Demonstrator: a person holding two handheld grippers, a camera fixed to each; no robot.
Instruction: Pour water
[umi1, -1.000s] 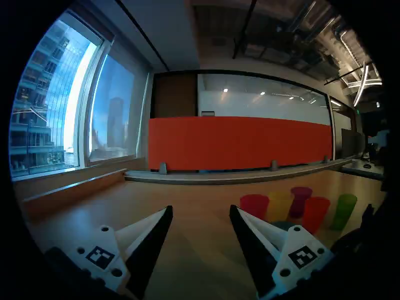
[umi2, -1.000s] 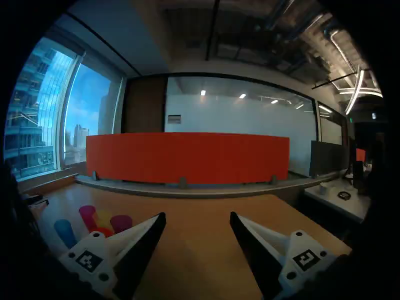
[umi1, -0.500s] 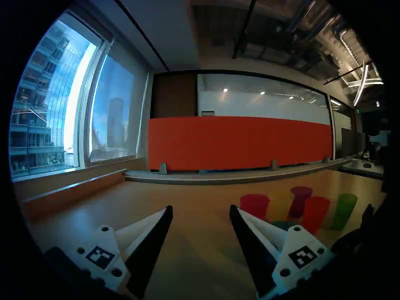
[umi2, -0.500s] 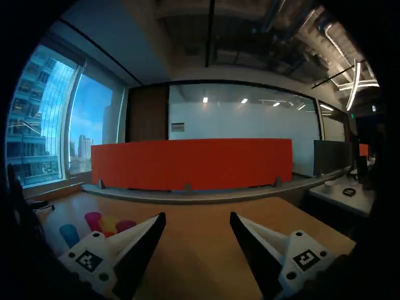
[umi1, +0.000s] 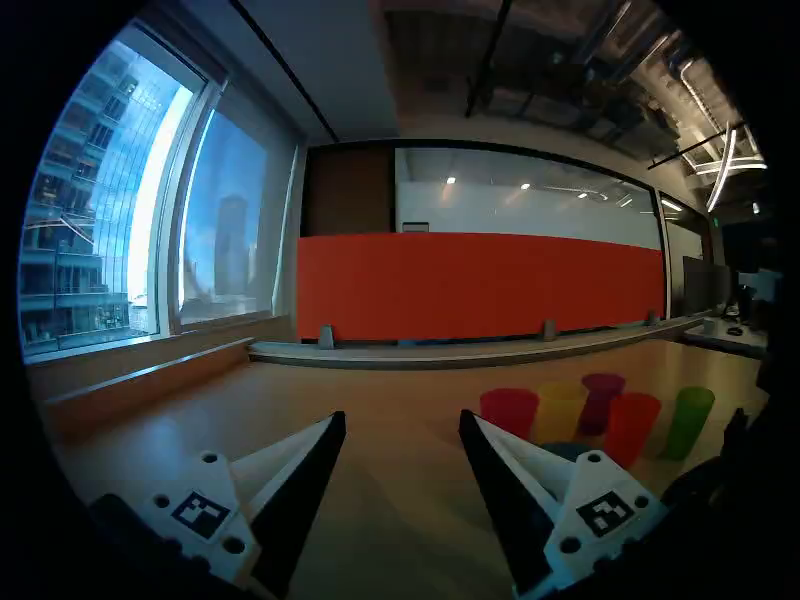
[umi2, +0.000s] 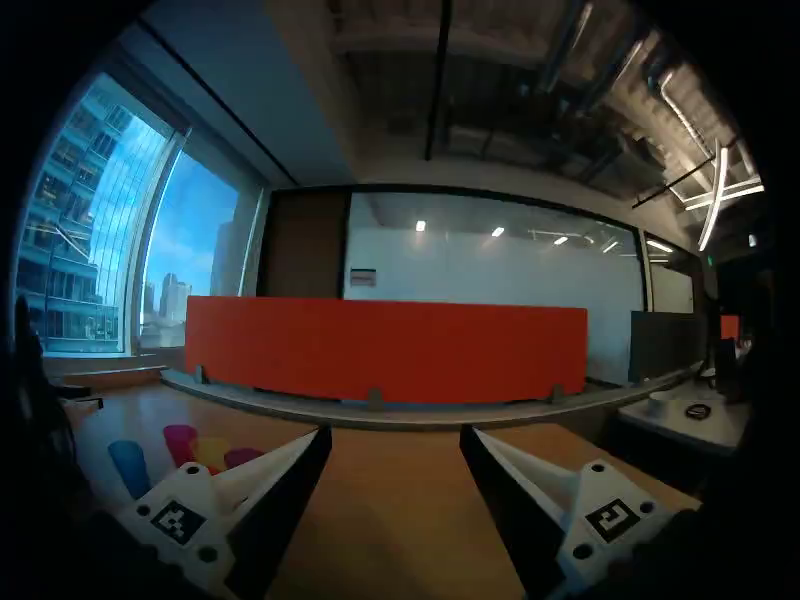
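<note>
I am holding the left gripper (umi1: 398, 450) open over the table (umi1: 390, 395) near coloured cups (umi1: 508, 406). The right gripper (umi2: 395, 460) is gaping empty, fingers (umi2: 250, 480) bearing coded tags (umi2: 178, 522).

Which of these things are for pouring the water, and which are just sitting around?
For the job:
red plastic cup, yellow plastic cup, purple plastic cup, orange-red plastic cup, green plastic cup, open left gripper, open right gripper.

Just around:
long orange divider panel, tall glass windows, wooden table.
</note>
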